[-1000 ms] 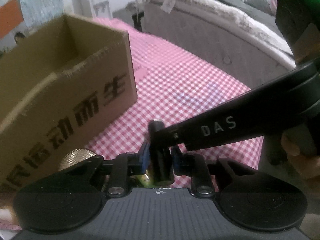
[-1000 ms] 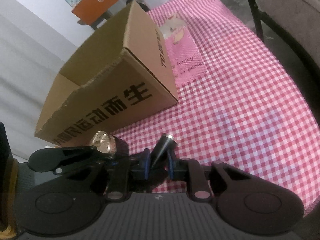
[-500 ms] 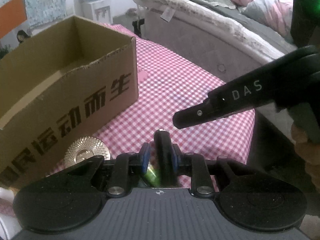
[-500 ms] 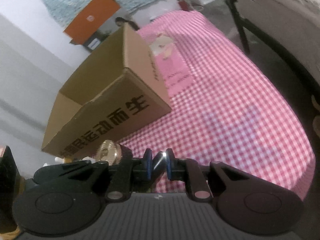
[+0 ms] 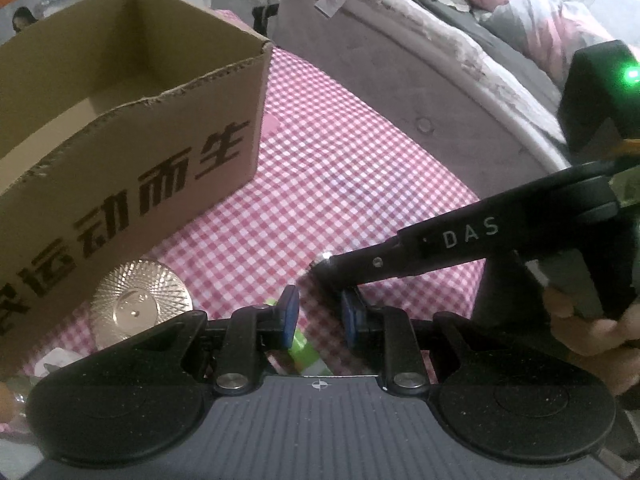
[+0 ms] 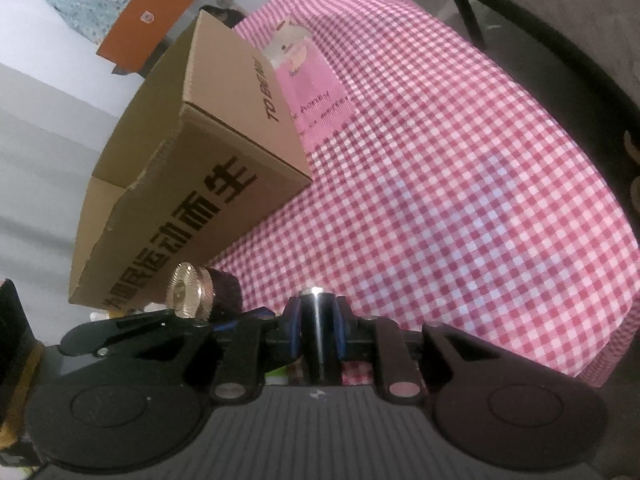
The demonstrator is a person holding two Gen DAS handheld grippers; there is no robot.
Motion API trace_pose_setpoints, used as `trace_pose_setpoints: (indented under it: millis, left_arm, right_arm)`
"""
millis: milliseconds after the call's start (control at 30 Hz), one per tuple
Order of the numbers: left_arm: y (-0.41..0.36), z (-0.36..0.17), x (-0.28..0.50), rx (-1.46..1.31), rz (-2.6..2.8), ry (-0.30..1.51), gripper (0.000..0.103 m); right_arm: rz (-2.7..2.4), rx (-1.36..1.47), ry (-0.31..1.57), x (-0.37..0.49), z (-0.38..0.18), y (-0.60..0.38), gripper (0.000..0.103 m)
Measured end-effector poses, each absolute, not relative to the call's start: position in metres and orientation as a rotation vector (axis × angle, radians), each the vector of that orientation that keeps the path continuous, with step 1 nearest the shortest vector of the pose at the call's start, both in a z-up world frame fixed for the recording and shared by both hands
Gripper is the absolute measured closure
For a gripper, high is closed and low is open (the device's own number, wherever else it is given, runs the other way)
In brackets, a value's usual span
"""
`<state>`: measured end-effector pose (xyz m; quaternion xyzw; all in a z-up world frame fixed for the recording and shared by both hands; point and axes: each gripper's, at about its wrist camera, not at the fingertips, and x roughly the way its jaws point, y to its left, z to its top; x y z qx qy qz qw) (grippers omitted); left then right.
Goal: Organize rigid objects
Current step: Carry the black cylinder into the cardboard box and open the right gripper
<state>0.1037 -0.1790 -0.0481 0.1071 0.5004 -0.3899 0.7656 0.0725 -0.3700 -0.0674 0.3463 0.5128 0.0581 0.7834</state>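
A dark cylinder with a silver tip (image 6: 318,332) sits between the blue pads of my right gripper (image 6: 319,320). The pads still touch it, though the jaws are opening. In the left wrist view that cylinder's tip (image 5: 326,258) pokes out past the right gripper's black finger (image 5: 400,256), just beyond my left gripper (image 5: 319,316). The left pads stand a small gap apart with only cloth showing between them. An open cardboard box (image 5: 132,152) with black lettering stands to the left on the pink checked cloth (image 5: 340,160). A gold-lidded jar (image 5: 140,304) lies at its foot.
A green and white object (image 5: 308,344) lies under the left gripper. A grey bed (image 5: 400,60) runs along the table's far right edge. A person's hand (image 5: 580,320) holds the right gripper. The jar (image 6: 188,294) and box (image 6: 192,200) fill the right view's left side.
The dark cylinder that stood between the left pads is no longer there. The right gripper has swung back in to the left gripper's tips, with the cylinder now upright between its pads.
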Motion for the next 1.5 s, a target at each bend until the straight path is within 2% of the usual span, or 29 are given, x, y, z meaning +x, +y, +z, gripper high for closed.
trace_pose_setpoints:
  millis: [233, 500, 700, 1000, 1233, 1500]
  left_arm:
    - [-0.185, -0.049, 0.100, 0.208, -0.885, 1.136, 0.079]
    - [-0.196, -0.059, 0.106, 0.215, -0.879, 1.171, 0.069]
    - [-0.197, -0.063, 0.109, 0.212, -0.852, 1.171, 0.069]
    - [-0.191, -0.054, 0.096, 0.249, -0.832, 1.047, 0.072]
    - [-0.174, -0.013, 0.076, 0.240, -0.813, 0.884, 0.072]
    - [-0.124, 0.060, 0.058, 0.196, -0.693, 0.686, 0.072]
  right_arm:
    - [0.156, 0.753, 1.125, 0.074, -0.071, -0.372, 0.082]
    - [0.182, 0.681, 1.162, 0.084, -0.073, -0.364, 0.080]
    - [0.216, 0.651, 1.152, 0.092, -0.075, -0.358, 0.079]
    - [0.246, 0.630, 0.998, 0.070, -0.074, -0.351, 0.079]
    - [0.256, 0.530, 0.873, 0.053, -0.031, -0.330, 0.079]
    - [0.355, 0.395, 0.714, 0.052, 0.050, -0.283, 0.079]
